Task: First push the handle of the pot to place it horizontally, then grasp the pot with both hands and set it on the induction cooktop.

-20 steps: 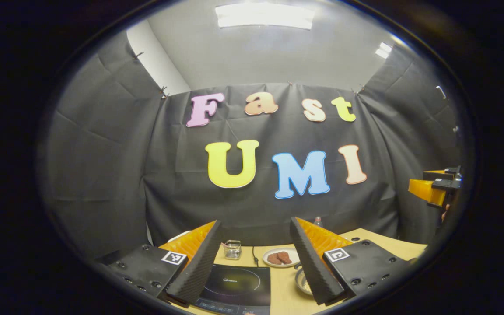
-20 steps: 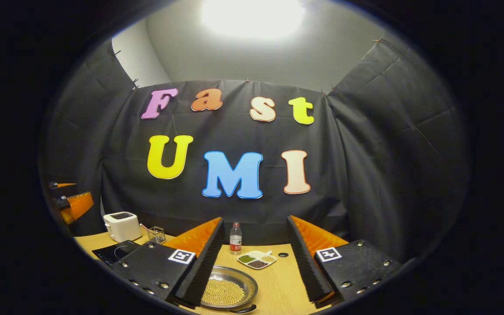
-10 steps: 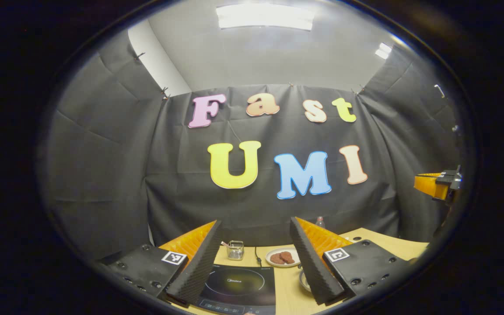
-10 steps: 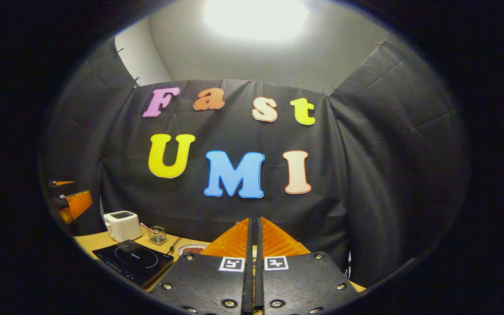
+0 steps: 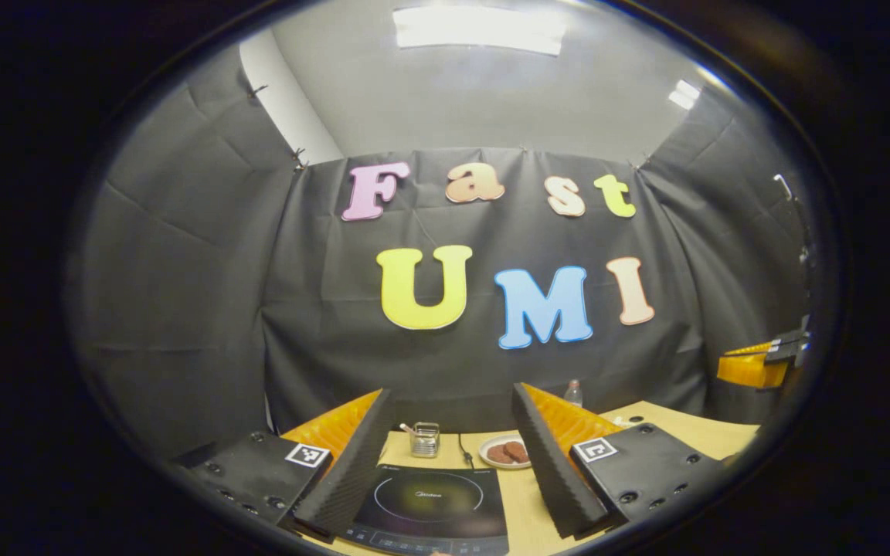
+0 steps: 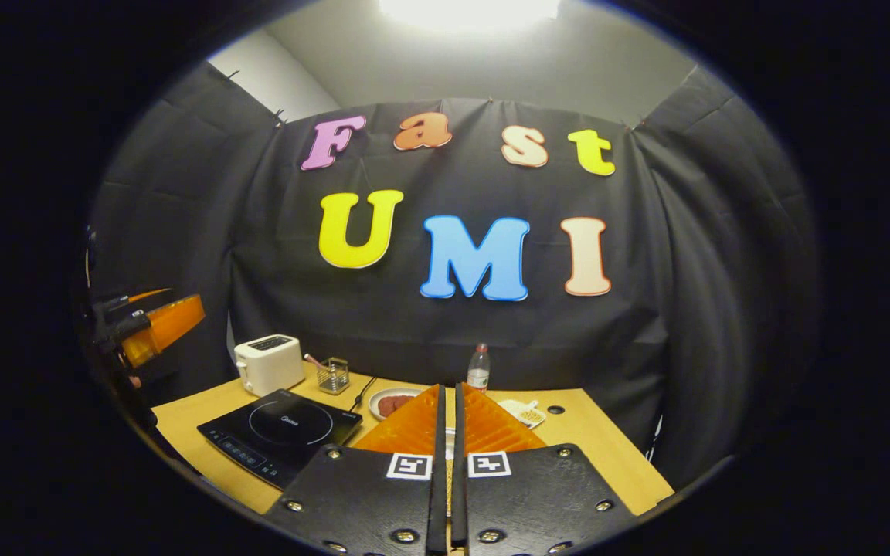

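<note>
A: Left gripper view first?
B: Left tongs point(image 5: 451, 432) spread wide, nothing btwn the fingers, held above the pale wooden bench point(image 5: 692, 434). Flat black glass induction cooktop point(image 5: 431, 502) lies on the bench right under the gap. Behind it: small wire-mesh basket point(image 5: 424, 439), black cable, round white plate w/ brown patties point(image 5: 505, 452). Clear plastic bottle point(image 5: 572, 392) peeks over the right finger, at the back. Other tongs show as an orange piece at the far right edge, up off the bench.
A: The pot?
B: Can't see it from here.
A: Right gripper view?
B: Right tongs point(image 6: 450, 413) closed, fingers together w/ just a thin slit, nothing gripped. They hide the bench strip straight ahead, so can't tell where the pot is. Cooktop point(image 6: 281, 432) sits left of the fingers, near the bench's front edge. White two-slot toaster point(image 6: 268, 363) at back left, mesh basket point(image 6: 332, 375) beside it, patty plate point(image 6: 388, 402) just left of the fingertips, bottle point(image 6: 478, 367) at the back, white divided dish point(image 6: 524, 412) just right of the tips. Left tongs hang at the far left edge, above the bench.
</note>
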`<state>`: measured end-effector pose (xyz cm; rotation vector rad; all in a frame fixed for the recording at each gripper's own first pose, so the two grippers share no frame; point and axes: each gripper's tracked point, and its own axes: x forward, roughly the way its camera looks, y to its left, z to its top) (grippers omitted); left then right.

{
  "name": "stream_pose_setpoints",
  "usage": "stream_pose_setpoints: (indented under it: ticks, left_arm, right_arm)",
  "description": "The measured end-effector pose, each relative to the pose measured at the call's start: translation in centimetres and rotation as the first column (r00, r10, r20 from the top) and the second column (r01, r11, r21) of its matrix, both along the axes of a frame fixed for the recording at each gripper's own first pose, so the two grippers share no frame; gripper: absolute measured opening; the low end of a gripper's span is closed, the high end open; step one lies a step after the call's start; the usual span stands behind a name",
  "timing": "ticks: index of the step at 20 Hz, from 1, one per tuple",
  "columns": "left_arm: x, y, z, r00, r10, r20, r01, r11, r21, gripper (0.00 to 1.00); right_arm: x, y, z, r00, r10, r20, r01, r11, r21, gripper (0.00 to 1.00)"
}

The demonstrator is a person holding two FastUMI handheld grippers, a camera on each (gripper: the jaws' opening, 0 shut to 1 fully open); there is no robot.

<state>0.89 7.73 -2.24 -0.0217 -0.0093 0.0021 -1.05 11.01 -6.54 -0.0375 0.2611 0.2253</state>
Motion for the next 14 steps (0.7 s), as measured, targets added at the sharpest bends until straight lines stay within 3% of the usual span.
stream_pose_setpoints:
  ticks: [6,10,11,12,14]
  left_arm:
    - [-0.1,1.5,-0.7,1.0,0.002,-0.005,-0.002,1.0,-0.006,0.98]
    - [0.3,1.5,-1.5,1.0,0.015,-0.015,-0.015,1.0,0.001,0.98]
    - [0.5,1.6,-1.8,0.999,0.029,-0.021,-0.029,1.0,0.006,0.93]
    - [0.7,1.7,-2.3,0.999,0.044,-0.03,-0.044,0.999,0.008,0.98]
    - [1.2,1.2,-3.0,0.997,0.057,-0.052,-0.057,0.998,-0.001,0.98]
  right_arm:
    - [-2.3,1.1,-5.2,0.985,0.074,-0.153,-0.081,0.996,-0.043,0.03]
    - [-3.4,1.4,-9.3,0.955,0.138,-0.263,-0.155,0.987,-0.046,0.02]
    - [-3.5,1.4,-10.3,0.945,0.154,-0.287,-0.175,0.984,-0.046,0.02]
    - [-3.7,1.3,-11.7,0.935,0.167,-0.314,-0.191,0.98,-0.047,0.02]
    - [-3.8,0.8,-14.0,0.91,0.182,-0.371,-0.217,0.975,-0.052,0.03]
